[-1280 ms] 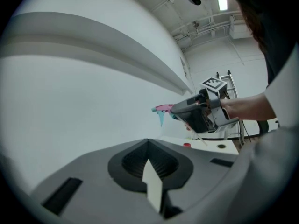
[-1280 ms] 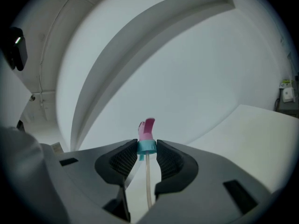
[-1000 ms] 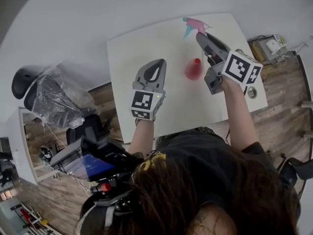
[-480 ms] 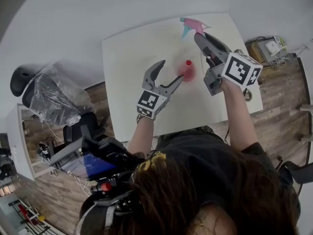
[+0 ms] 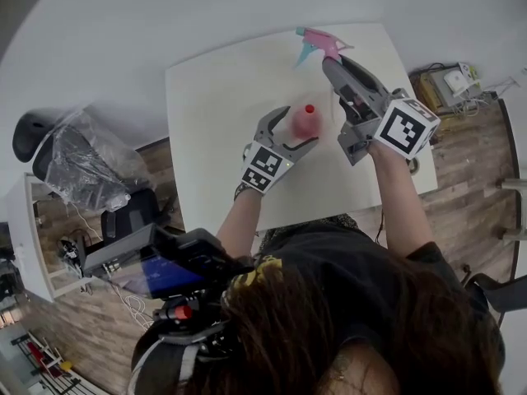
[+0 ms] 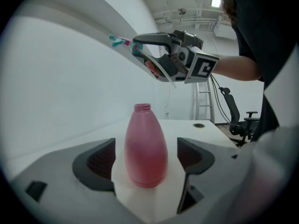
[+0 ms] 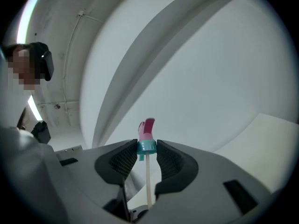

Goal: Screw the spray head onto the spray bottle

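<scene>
One spray bottle (image 6: 145, 148), one spray head (image 5: 319, 43), two hand-held grippers (image 5: 295, 127) (image 5: 328, 61).

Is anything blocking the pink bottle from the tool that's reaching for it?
Nothing visible does. The left tool has just been opening its jaws, and the pink bottle stands between them, untouched, with a gap on each side.

In the head view, the left gripper's (image 5: 290, 130) jaws partly hid the spray bottle's (image 5: 306, 120) base. The person's head (image 5: 329, 327) covered part of the table's (image 5: 214, 97) near edge. The spray head's (image 7: 146, 136) dip tube (image 7: 148, 178) ended unseen behind the right gripper's (image 7: 147, 147) body.
</scene>
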